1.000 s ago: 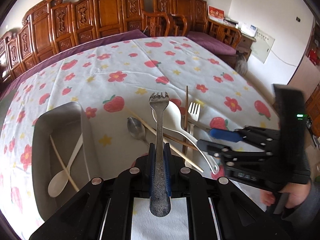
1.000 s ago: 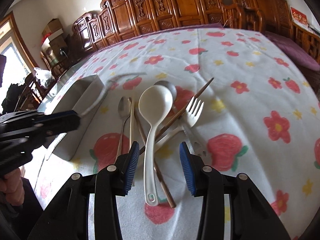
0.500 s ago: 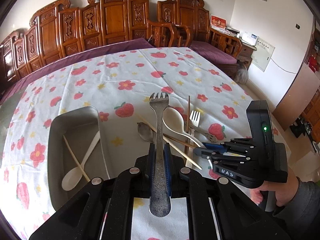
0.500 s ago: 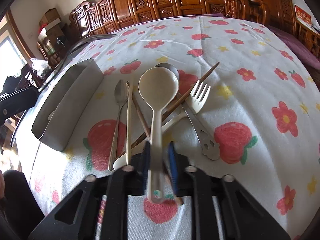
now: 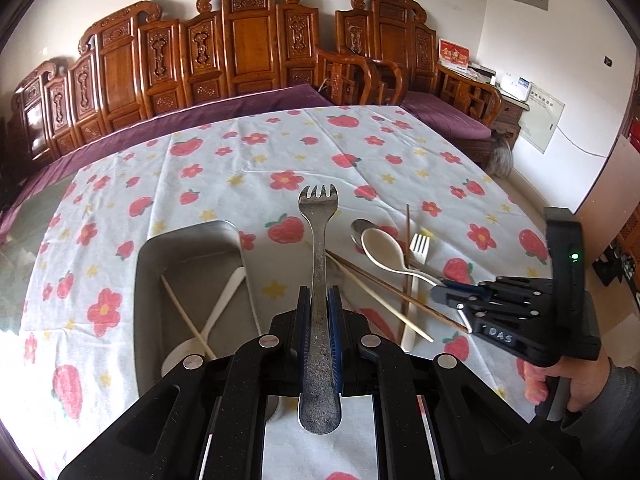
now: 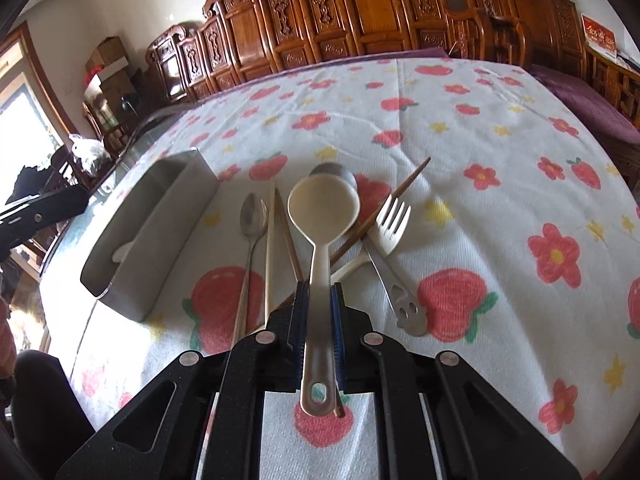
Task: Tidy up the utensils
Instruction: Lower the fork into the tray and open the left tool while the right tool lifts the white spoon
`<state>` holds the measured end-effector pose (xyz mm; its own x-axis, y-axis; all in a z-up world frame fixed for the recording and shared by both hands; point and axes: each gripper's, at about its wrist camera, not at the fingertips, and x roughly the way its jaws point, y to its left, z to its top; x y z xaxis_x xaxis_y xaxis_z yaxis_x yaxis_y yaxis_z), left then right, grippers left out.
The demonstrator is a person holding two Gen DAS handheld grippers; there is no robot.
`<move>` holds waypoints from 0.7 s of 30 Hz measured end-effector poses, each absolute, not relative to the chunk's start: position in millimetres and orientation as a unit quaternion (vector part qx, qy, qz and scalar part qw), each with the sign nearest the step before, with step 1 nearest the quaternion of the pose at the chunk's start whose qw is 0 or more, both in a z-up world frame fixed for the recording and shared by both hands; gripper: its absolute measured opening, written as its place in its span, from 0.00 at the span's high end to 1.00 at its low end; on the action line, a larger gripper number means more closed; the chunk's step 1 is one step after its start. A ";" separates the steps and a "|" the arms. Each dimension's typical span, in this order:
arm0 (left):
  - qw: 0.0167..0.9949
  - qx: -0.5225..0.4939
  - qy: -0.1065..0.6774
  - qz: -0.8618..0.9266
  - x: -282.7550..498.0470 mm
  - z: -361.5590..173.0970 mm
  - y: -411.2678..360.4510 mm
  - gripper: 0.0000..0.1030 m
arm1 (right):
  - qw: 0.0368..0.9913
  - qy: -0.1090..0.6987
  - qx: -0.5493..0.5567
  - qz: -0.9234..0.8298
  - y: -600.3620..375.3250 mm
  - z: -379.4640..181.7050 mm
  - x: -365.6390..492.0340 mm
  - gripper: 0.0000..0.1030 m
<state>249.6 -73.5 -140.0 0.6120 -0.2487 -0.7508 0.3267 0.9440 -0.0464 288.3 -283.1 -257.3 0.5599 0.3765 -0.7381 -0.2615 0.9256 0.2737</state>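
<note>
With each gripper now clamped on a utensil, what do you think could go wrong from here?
1. The cream spoon in the right gripper lies across the brown chopsticks; lifting it may drag or scatter them.
2. The left gripper holds the metal fork by its handle only, so it could pivot or slip on the way to the metal tray.

Both views are evenly lit by soft daylight. In the right wrist view a window (image 6: 24, 136) at the left edge is blown out to white, and glare is spread along the left edge of the table (image 6: 500, 208). Only faint, short shadows are cast under the utensils. Straight lines are strongly bowed by the fisheye lens, and the corners are blacked out. The centre is rendered sharply; slight softness is seen towards the rims.
</note>
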 end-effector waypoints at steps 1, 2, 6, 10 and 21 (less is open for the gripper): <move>0.897 0.048 0.410 -0.158 250.2 -139.5 -71.3 0.92 | 0.882 0.429 0.066 0.182 -283.1 -255.5 287.9 0.87; 0.898 0.048 0.410 -0.156 250.4 -138.8 -69.1 0.92 | 0.884 0.424 0.066 0.183 -283.0 -253.5 287.2 0.87; 0.899 0.051 0.410 -0.145 251.2 -138.9 -57.6 0.92 | 0.890 0.410 0.068 0.187 -282.8 -245.8 283.7 0.87; 0.899 0.059 0.414 -0.129 255.1 -143.9 -42.3 0.92 | 0.892 0.401 0.073 0.195 -282.3 -239.5 279.7 0.87; 0.884 0.061 0.457 -0.075 275.9 -186.6 6.5 0.92 | 0.893 0.391 0.069 0.213 -276.6 -230.1 270.4 0.87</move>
